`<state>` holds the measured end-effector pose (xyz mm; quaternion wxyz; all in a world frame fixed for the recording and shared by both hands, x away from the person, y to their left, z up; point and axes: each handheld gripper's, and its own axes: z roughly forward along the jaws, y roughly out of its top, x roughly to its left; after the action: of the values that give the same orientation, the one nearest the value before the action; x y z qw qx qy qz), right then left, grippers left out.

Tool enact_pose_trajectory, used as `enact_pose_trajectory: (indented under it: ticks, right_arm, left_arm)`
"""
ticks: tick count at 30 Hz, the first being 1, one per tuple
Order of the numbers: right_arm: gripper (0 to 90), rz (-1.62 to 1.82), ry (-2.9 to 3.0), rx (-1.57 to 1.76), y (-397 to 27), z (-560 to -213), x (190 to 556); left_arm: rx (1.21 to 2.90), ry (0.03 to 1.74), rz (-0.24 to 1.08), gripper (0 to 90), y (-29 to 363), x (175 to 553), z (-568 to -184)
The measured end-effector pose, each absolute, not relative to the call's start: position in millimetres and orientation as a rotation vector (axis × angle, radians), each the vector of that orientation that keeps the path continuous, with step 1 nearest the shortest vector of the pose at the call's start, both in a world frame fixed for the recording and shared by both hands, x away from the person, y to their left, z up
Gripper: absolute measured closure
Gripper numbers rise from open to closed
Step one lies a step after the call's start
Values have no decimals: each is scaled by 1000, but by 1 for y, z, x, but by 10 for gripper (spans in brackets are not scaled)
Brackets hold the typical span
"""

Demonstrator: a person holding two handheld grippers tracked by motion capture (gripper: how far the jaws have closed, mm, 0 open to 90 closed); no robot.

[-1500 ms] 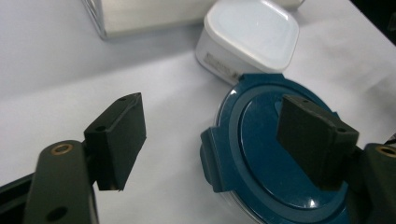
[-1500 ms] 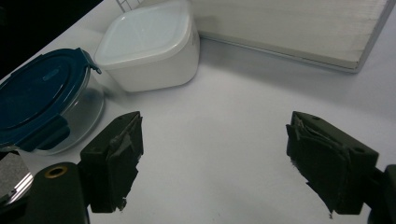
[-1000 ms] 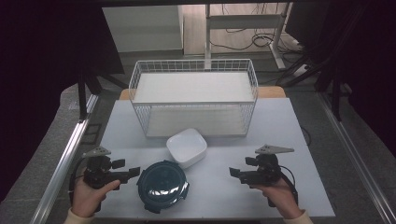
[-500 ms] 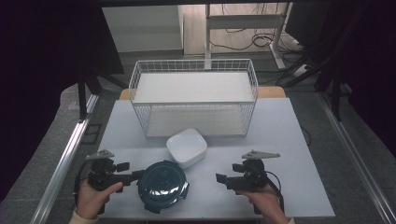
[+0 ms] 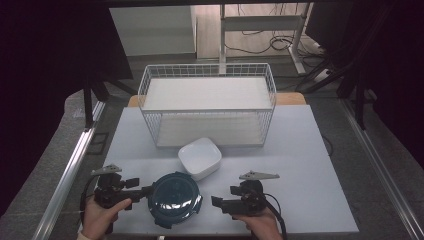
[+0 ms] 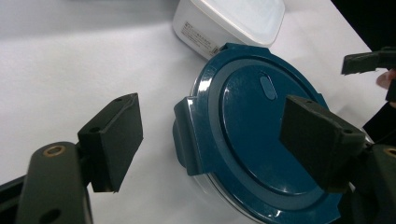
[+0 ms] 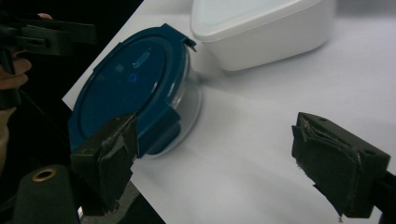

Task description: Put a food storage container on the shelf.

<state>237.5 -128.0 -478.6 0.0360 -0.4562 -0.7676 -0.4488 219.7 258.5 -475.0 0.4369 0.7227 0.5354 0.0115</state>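
Round glossy blue-lidded container [image 5: 176,199], square white box [image 5: 200,157]

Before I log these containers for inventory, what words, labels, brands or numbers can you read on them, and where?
No text can be read.
White square container: a small printed label on its side wall, lines too small and blurred to read.
Blue round lid: a raised oval tab and faint moulded marks, no legible letters.
Wire basket: no label seen.

Your round container [image 5: 175,199] has a glossy blue plastic lid over clear, glass-like walls. The white box [image 5: 200,157] looks like smooth matt plastic, the basket [image 5: 207,107] is white-coated wire, and the table [image 5: 310,165] is matt white.
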Motion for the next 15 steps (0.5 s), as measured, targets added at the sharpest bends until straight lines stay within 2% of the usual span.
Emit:
enact_pose_trajectory:
  ticks: [7,15]
  right_arm:
    - [138,-1339,-2283,-1414,-107,-490,237]
    - [137,-1315,-2194,-1422,-88,-499,233]
  left_arm:
    - [1791,1341,-58,199,258,228,-485]
    - [1799,1341,-97,196,255,232,-490]
